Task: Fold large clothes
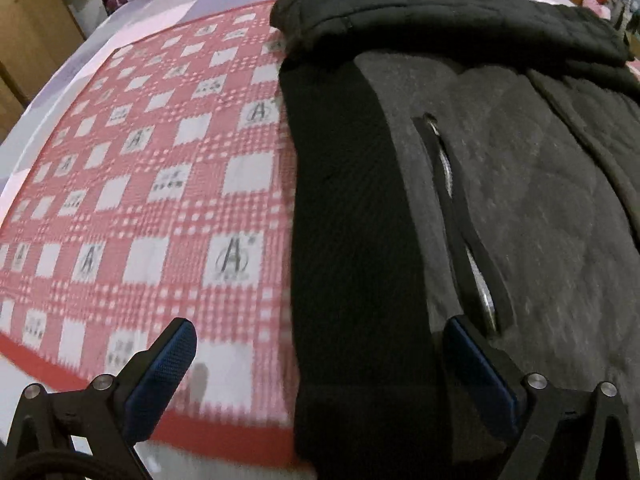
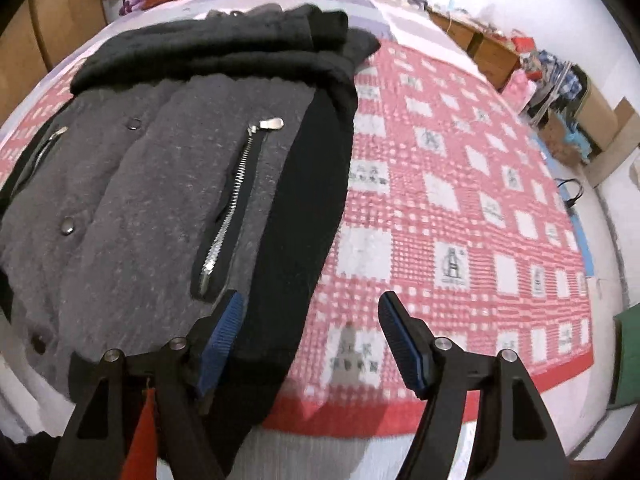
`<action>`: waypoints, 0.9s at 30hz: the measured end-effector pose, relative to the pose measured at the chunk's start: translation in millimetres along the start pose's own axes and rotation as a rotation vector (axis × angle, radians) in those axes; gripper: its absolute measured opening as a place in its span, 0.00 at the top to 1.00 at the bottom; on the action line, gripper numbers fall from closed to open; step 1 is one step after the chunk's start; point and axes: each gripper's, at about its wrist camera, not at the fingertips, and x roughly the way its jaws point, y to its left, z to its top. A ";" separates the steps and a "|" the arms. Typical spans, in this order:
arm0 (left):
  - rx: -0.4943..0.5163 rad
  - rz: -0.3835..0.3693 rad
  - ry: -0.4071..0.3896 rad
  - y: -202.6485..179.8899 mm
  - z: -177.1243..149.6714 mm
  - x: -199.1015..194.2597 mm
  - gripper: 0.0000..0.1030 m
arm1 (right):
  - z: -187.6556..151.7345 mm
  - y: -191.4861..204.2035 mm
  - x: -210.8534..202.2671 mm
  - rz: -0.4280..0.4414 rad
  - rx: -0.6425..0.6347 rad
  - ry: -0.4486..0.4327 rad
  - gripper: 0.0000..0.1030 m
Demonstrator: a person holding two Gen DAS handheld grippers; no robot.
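Blue-padded fingers [image 1: 162, 372] of your left gripper [image 1: 320, 356] sit nearest the lens, spread wide, holding nothing; the gap straddles the jacket's [image 1: 500, 200] black side panel [image 1: 352, 220] near its hem, one finger over the blanket [image 1: 140, 160], the other over the grey front by the pocket zip [image 1: 448, 168]. Your right gripper [image 2: 310, 324] mirrors that on the other edge: fingers [image 2: 400, 340] wide apart, empty, one over grey fabric, one over the red check. Whether any pad touches cloth, cannot tell. Jacket lies flat, front up, on the blanket on the bed [image 2: 328, 452], hem toward you, with a black roll [image 2: 224, 46] across the far end, likely sleeves or hood already folded over. Judgement: you hold both grippers open at the two hem-side edges so each can pinch a corner and bring the bottom up over the body; task looks partway done, with this fold not yet started. Left view alone shows the blanket's left spread and a cupboard [image 1: 32, 20] beyond. Right view alone shows the snaps [image 2: 67, 226] down the centre, the second pocket zip [image 2: 232, 204] with its pull, and clutter [image 2: 560, 76] by the wall. Thick padding may slip from a shallow pinch; grab deep.
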 end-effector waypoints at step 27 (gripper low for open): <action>0.000 0.070 0.135 3.2 -79.9 -21.3 0.01 | -54.3 12.9 -21.5 -0.039 -0.058 0.063 0.29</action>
